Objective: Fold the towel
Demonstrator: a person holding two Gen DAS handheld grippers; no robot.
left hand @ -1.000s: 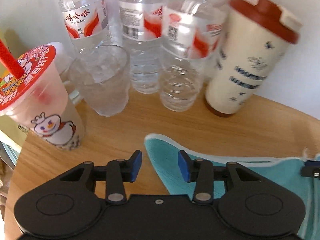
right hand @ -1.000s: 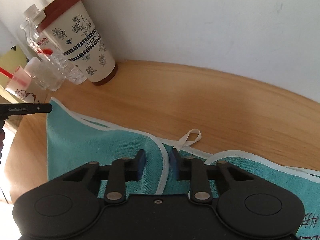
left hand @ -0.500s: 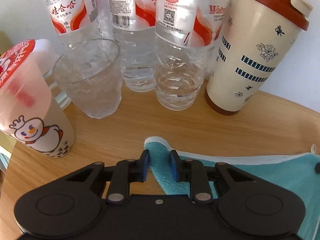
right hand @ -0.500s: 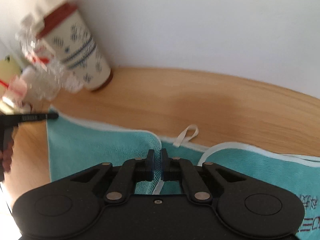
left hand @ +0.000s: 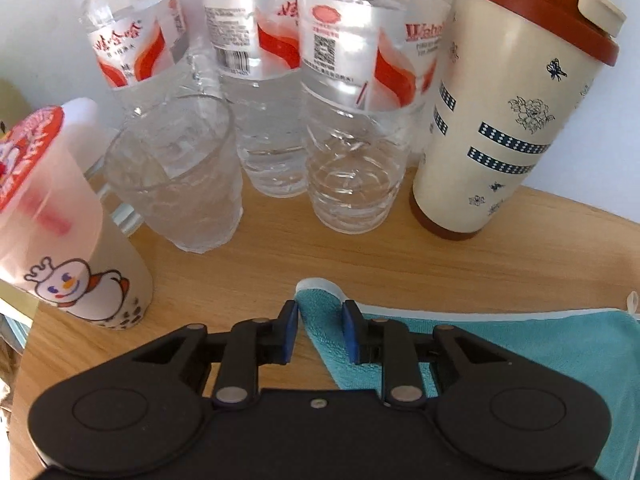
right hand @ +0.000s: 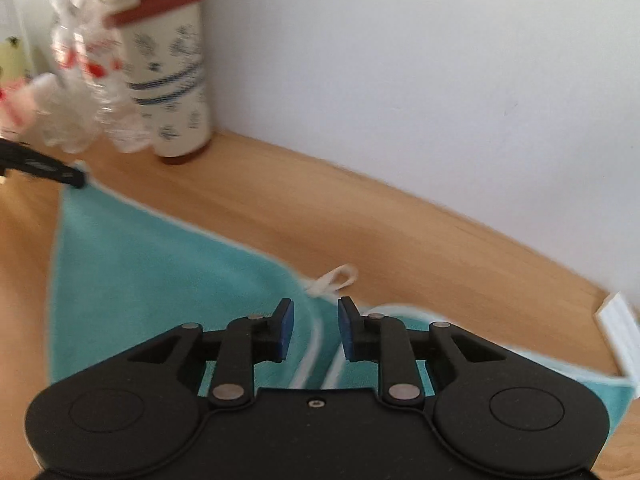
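A teal towel (left hand: 532,344) with pale edging lies on a wooden table (left hand: 360,256) as a person works a pair of handheld tongs, one in each hand, at its far edge. The left tongs (left hand: 318,330) stand partly open, blue pads either side of the towel's upturned corner but not pressed on it. The right tongs (right hand: 314,330) are parted about as wide, straddling a white-edged fold line in the cloth just short of a small white hanging loop (right hand: 334,280); they too have nothing clamped. In the right wrist view the picture is smeared by motion, yet the towel (right hand: 160,280) shows as one broad sheet with a second layer lapping over it near the loop, so at least one fold appears to be in place, though how many cannot be told. Neither tongs has a grip, so the job looks unfinished: a further fold, or a final squaring of edges, is probably still to come. Close behind the left corner crowd three water bottles (left hand: 348,120), a clear ribbed glass (left hand: 180,184), a sealed milk-tea cup (left hand: 52,220) and a cream tumbler (left hand: 504,120) with a brown lid, all near enough to be knocked if the cloth is swung carelessly.
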